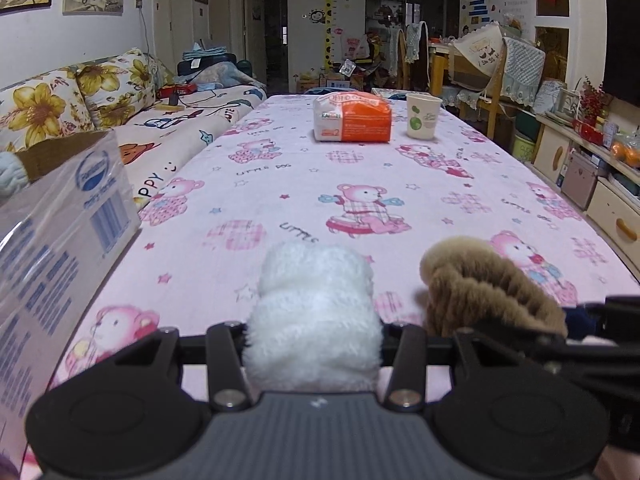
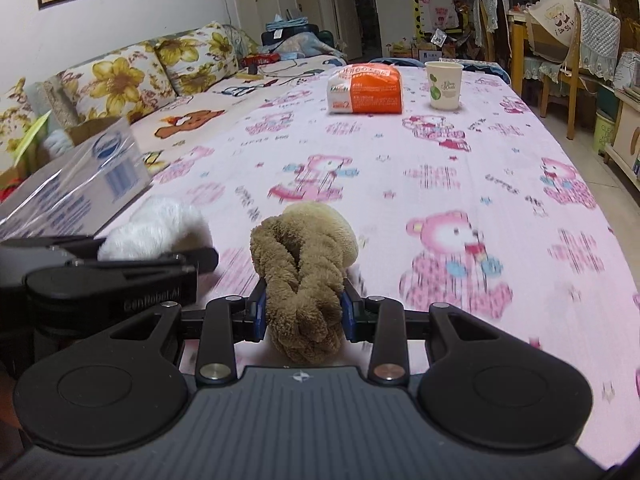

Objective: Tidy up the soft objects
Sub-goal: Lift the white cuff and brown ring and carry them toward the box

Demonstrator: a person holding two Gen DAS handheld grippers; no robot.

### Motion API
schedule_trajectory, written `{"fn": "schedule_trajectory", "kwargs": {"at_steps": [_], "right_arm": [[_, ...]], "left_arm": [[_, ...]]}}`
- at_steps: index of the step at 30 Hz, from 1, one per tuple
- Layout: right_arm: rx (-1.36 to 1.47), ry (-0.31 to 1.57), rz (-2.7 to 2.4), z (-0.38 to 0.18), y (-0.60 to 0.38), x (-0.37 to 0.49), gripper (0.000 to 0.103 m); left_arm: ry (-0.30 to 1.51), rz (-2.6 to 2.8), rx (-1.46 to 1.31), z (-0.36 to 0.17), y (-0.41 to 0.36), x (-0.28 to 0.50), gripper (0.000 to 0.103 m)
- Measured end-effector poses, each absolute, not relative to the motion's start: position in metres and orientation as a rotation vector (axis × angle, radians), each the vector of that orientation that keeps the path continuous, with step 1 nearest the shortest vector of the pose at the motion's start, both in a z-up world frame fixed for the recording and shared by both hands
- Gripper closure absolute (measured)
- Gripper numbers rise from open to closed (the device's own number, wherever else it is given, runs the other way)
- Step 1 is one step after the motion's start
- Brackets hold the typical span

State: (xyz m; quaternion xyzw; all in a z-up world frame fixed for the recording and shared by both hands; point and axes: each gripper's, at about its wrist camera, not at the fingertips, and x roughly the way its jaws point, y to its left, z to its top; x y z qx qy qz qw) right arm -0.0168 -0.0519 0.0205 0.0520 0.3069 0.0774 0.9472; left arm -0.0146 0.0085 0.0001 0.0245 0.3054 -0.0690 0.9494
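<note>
My left gripper (image 1: 314,330) is shut on a white fluffy soft toy (image 1: 314,308), which bulges up between its jaws above the pink bear-print tablecloth (image 1: 320,184). My right gripper (image 2: 304,312) is shut on a brown plush toy (image 2: 304,264), pinched between the blue pads (image 2: 258,312). Each view also catches the other hand's load: the brown plush toy (image 1: 488,284) to the right in the left wrist view, the white fluffy toy (image 2: 156,232) to the left in the right wrist view. The fingertips are hidden by the plush.
A plastic-wrapped carton (image 1: 60,248) with a blue logo stands at the table's left edge. Far down the table lie an orange-and-white soft pack (image 1: 352,118) and a paper cup (image 1: 422,116). A floral sofa (image 1: 80,100) runs along the left, cabinets (image 1: 592,168) along the right.
</note>
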Motion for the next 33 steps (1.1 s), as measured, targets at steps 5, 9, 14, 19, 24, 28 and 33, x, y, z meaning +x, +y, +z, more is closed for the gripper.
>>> {"fn": "schedule_trajectory", "kwargs": {"at_steps": [5, 9, 14, 19, 24, 28, 33], "right_arm": [[0.111, 0.652, 0.153, 0.020, -0.050, -0.042, 0.060], [0.109, 0.658, 0.145, 0.019, -0.050, -0.055, 0.060], [0.112, 0.670, 0.130, 0.018, -0.050, -0.071, 0.059], [0.094, 0.656, 0.114, 0.019, -0.046, -0.073, 0.045], [0.068, 0.613, 0.086, 0.020, -0.041, -0.061, 0.014], [0.093, 0.632, 0.065, 0.013, -0.043, -0.052, 0.004], [0.107, 0.646, 0.060, 0.001, -0.042, -0.038, 0.032]], "left_arm": [[0.621, -0.148, 0.049, 0.005, 0.012, -0.036, 0.059], [0.621, -0.160, 0.045, 0.010, 0.016, -0.054, 0.059], [0.623, -0.183, 0.023, 0.016, 0.020, -0.074, 0.059], [0.615, -0.195, 0.019, 0.021, 0.024, -0.088, 0.059], [0.599, -0.186, 0.010, 0.028, 0.031, -0.094, 0.059], [0.589, -0.176, 0.013, 0.032, 0.035, -0.097, 0.059], [0.574, -0.151, 0.008, 0.042, 0.045, -0.100, 0.059]]}}
